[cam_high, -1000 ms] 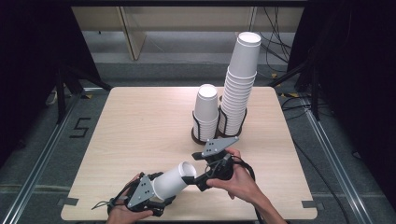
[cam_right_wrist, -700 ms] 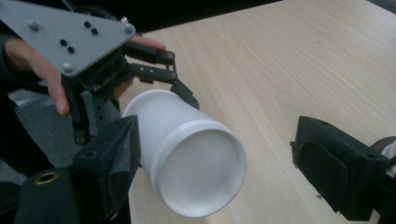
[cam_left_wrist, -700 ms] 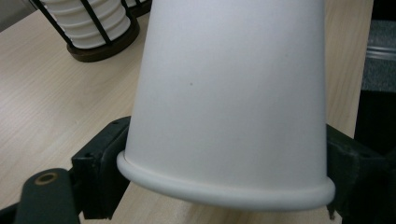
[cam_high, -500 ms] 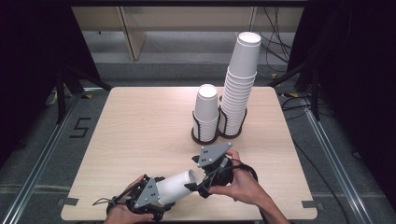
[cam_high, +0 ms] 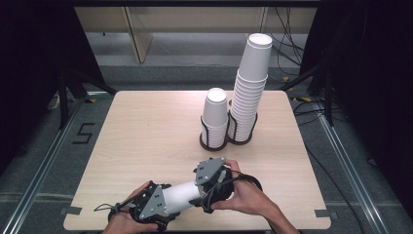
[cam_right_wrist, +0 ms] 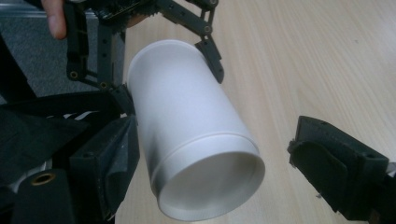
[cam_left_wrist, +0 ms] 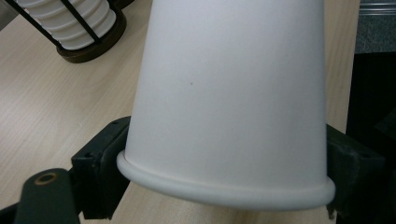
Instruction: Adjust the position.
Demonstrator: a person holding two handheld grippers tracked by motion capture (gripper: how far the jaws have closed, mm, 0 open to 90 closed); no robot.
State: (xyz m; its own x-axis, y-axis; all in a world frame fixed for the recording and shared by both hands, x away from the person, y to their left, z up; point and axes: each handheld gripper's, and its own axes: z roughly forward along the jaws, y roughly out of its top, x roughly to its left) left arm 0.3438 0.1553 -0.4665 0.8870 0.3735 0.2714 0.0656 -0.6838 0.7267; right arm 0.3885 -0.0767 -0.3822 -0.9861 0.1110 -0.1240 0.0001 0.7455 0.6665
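A white paper cup (cam_high: 181, 194) lies almost level just above the table's near edge. My left gripper (cam_high: 168, 199) is shut on it near its rolled rim; in the left gripper view the cup (cam_left_wrist: 233, 93) fills the space between both black jaws. My right gripper (cam_high: 198, 191) comes at the cup from the right, open. In the right gripper view the cup's recessed base (cam_right_wrist: 210, 186) points at the camera between the jaws. The left pad (cam_right_wrist: 112, 158) stands close beside the cup and the right pad (cam_right_wrist: 331, 163) stands well clear of it.
Two stacks of white cups stand in black wire holders at the table's back middle: a tall stack (cam_high: 251, 87) and a short stack (cam_high: 215, 114) to its left. The short stack's holder (cam_left_wrist: 88, 46) shows in the left gripper view. Bare wood (cam_high: 146, 131) lies left of them.
My right gripper has moved left and toward the cup, and its jaws now straddle the cup's base end. The cup has tipped from slanted up to nearly level. The left hand stays put.
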